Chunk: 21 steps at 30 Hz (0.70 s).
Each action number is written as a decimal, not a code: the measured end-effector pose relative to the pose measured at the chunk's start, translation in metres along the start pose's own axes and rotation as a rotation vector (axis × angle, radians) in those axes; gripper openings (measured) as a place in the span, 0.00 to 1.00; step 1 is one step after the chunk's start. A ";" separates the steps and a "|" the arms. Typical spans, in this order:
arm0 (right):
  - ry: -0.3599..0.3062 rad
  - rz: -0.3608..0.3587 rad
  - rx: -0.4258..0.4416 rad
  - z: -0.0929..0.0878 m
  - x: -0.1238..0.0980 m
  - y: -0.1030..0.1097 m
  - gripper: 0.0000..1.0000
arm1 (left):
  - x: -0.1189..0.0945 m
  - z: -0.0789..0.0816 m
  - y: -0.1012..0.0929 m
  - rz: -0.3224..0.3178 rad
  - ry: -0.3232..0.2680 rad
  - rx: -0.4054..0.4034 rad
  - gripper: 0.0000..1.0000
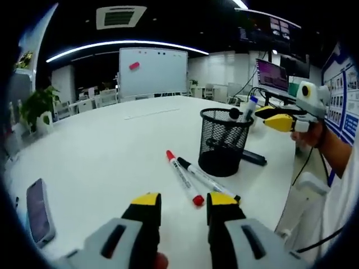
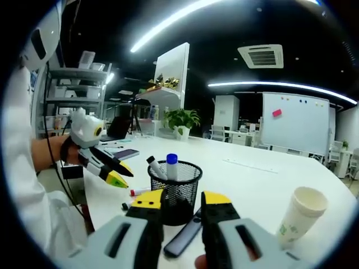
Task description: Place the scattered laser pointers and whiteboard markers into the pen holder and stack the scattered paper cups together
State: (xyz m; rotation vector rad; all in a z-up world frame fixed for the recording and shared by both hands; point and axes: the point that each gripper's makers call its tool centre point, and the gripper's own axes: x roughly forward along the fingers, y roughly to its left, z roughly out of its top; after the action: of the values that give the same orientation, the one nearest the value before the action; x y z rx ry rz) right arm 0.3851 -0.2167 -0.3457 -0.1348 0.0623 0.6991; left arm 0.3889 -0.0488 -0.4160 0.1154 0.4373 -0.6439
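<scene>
The left hand-held gripper hangs low over the desk with its jaws parted and nothing between them, and the two loose markers lie just ahead of its tips: the red-capped marker and the black-capped marker, side by side, long axes running away and to the left, near ends toward the right jaw. Beyond them stands the mesh pen holder, already holding pens. The right hand-held gripper, also gaping and empty, sits just behind that holder, with a paper cup off to its right, so the left one looks nearer the markers
</scene>
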 end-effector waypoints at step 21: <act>0.012 -0.006 0.004 -0.004 0.000 -0.003 0.25 | 0.008 0.002 -0.006 0.057 -0.043 0.062 0.33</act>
State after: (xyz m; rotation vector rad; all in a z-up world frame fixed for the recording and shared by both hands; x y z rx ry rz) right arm 0.3872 -0.2200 -0.3495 -0.1356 0.0747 0.6922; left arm 0.3922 -0.0586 -0.4171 0.1720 0.3712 -0.6028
